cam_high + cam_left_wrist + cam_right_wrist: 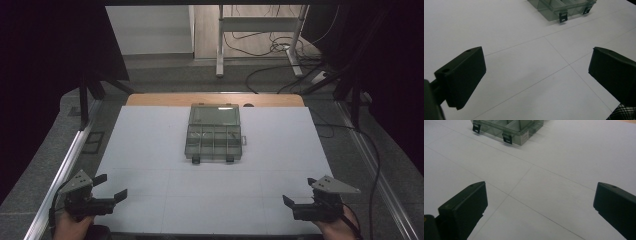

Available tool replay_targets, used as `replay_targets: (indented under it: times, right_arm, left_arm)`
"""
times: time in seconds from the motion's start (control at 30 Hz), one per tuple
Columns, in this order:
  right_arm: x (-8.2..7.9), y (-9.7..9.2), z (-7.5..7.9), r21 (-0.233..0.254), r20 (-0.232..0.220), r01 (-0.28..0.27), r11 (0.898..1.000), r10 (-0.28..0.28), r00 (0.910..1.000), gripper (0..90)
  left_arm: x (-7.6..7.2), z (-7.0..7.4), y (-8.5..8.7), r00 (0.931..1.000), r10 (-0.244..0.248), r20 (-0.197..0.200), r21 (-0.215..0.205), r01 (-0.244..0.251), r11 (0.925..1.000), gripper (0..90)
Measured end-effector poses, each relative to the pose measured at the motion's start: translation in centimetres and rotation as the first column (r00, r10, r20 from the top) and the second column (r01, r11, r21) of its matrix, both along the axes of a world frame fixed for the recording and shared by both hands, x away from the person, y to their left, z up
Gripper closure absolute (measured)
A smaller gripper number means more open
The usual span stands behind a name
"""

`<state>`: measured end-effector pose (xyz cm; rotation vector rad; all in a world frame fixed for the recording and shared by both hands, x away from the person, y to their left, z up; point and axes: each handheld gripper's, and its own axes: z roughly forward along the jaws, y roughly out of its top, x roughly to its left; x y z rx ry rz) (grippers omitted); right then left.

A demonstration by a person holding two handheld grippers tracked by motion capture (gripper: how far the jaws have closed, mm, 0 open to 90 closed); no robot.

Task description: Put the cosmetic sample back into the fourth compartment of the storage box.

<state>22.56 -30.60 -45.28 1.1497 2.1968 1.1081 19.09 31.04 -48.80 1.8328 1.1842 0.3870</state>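
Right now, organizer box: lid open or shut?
Open. The organizer box has its lid folded back flat behind the base, the divided compartments are exposed, and both front latches hang free.

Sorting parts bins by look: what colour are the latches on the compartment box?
Black, on a smoky translucent grey compartment box; the latches show best in the right gripper view.

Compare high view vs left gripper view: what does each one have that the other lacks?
High view alone: the box's open lid, the right gripper, both hands, the floor cables.
Left gripper view alone: a plaid scrap at the bottom corner.
Shared: the white table, the clear divided box, its two black latches, and the open left gripper.
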Motion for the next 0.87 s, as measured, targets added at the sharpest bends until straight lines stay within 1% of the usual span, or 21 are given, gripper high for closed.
replay_targets:
  times: [0.17, 0.4, 0.53, 0.67, 0.8, 0.87]
  right_arm:
    - [-0.4, -0.7, -0.1, -0.006, -0.002, 0.029, 1.0, -0.029, 0.9996, 0.0]
    - [-0.8, -1.2, -0.3, -0.009, -0.007, 0.051, 0.999, -0.051, 0.9987, 0.0]
    - [-1.0, -1.4, -0.4, -0.019, -0.013, 0.062, 0.998, -0.062, 0.998, 0.0]
    - [-1.0, -1.5, -0.6, -0.041, -0.022, 0.071, 0.997, -0.072, 0.9971, 0.0]
    - [-1.0, -1.7, -0.6, -0.029, -0.025, 0.08, 0.996, -0.081, 0.9964, 0.0]
    - [-1.0, -1.8, -0.7, -0.031, -0.028, 0.083, 0.996, -0.084, 0.9961, 0.2]
  left_arm:
    - [0.0, 0.0, 0.0, 1.0, 0.001, 0.001, 0.0, -0.001, 1.0, 1.5]
    - [0.0, 0.0, 0.0, 1.0, 0.002, 0.001, -0.001, -0.002, 1.0, 1.5]
    - [-0.1, 0.0, 0.1, 1.0, 0.003, 0.002, -0.002, -0.003, 1.0, 1.5]
    - [-0.1, 0.0, 0.1, 1.0, 0.003, 0.002, -0.002, -0.003, 1.0, 1.5]
    - [0.0, 0.0, 0.0, 1.0, 0.004, 0.001, -0.002, -0.004, 1.0, 1.5]
    - [0.0, 0.0, 0.0, 1.0, 0.003, 0.0, 0.001, -0.003, 1.0, 1.5]
